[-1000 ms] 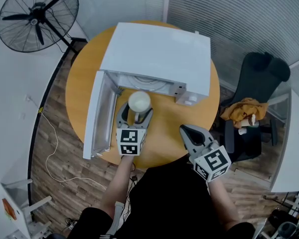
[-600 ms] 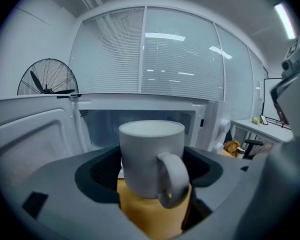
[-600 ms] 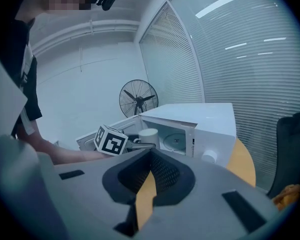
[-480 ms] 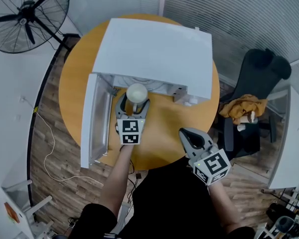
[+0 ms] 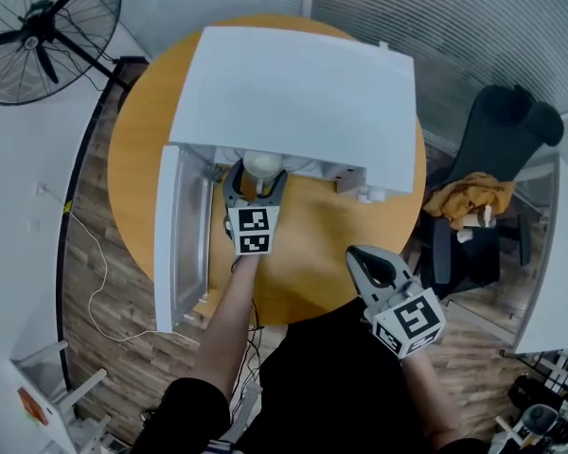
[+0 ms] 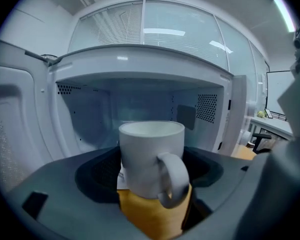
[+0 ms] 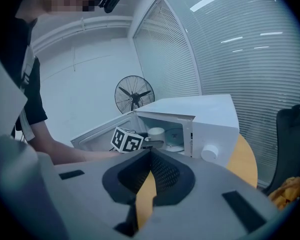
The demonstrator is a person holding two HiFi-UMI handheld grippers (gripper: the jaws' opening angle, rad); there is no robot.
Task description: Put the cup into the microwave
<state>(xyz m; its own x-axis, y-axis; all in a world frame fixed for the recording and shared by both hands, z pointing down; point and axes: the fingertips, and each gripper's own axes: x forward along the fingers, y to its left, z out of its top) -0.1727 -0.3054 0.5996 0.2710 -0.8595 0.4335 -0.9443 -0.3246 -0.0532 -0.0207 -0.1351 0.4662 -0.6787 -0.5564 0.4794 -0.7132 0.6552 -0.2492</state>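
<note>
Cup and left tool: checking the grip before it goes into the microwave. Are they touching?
Touching. The left gripper view shows the cup clamped by the left tool, its dark pads against both sides.

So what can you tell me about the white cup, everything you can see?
The cup is plain white and glossy, like ceramic, with a straight round body and one thick loop handle pointing back at the gripper's camera. It stands upright, squeezed on both sides by the left gripper, with the orange table showing beneath. It is right at the mouth of the open microwave, partly under its top edge.
</note>
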